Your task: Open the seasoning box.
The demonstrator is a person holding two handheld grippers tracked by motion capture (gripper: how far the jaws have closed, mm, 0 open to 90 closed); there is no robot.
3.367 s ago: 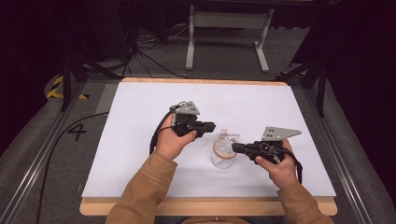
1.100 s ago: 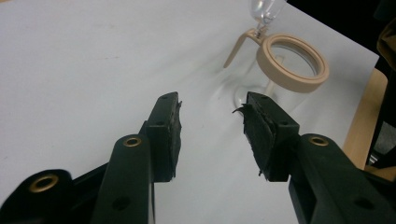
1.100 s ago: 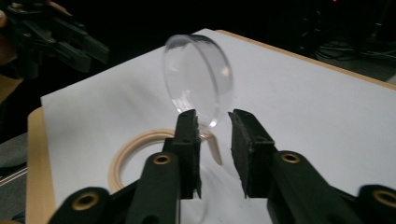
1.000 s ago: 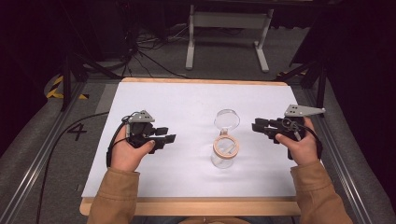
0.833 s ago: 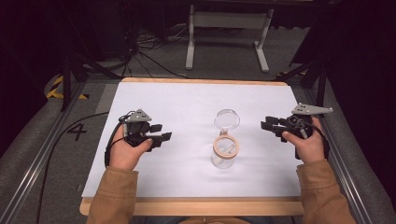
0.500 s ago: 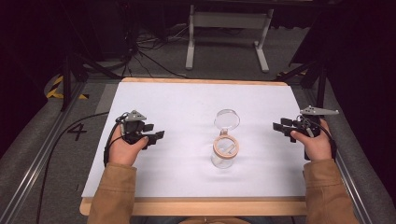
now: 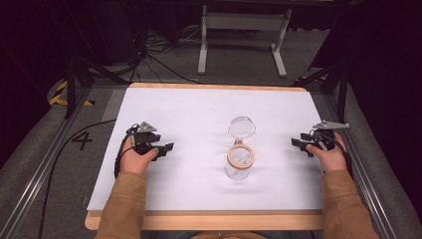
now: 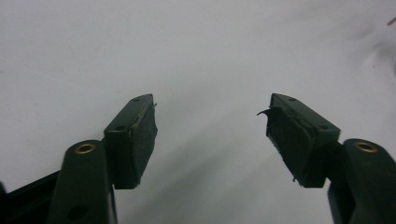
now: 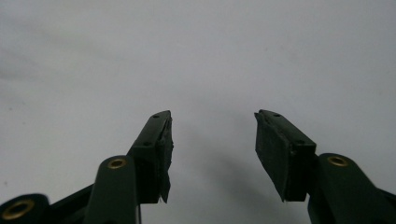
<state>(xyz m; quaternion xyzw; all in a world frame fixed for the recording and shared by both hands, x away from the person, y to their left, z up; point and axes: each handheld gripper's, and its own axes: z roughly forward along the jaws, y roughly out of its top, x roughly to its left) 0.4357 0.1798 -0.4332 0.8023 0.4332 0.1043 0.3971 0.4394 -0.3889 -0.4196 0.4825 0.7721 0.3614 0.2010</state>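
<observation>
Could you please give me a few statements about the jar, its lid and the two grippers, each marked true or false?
1. The left gripper holds the lid. False: its jaws are open and empty, over the bare white table cover.
2. The glass jar stands uncovered, with a tan ring around its mouth. True.
3. The clear round lid lies on the table just beyond the jar. True.
4. The right gripper is shut on the jar. False: its jaws are open with nothing between them, and it is off to the jar's right, near the table's right edge.
5. The jar stands between the two grippers. True.
</observation>
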